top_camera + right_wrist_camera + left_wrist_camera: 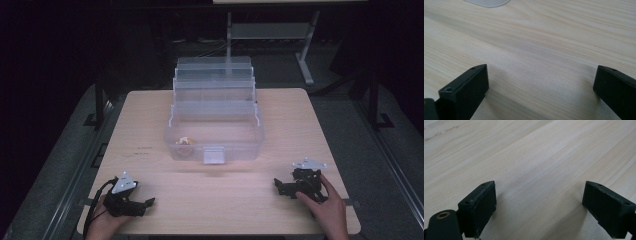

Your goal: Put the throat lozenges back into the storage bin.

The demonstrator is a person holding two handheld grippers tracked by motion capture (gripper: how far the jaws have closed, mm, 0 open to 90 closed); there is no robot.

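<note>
Both pairs of black jaws stand spread wide with only bare wood between them, as we see in the two gripper views. We see the pale wooden table point(150, 125) carrying a clear plastic tiered organiser box point(215, 115) opened at its middle, well apart from both tools. Our left gripper point(150, 202) and right gripper point(276, 184) rest near the table's front corners, and a small yellowish object point(184, 142) lies in the box's bottom tray.
</note>
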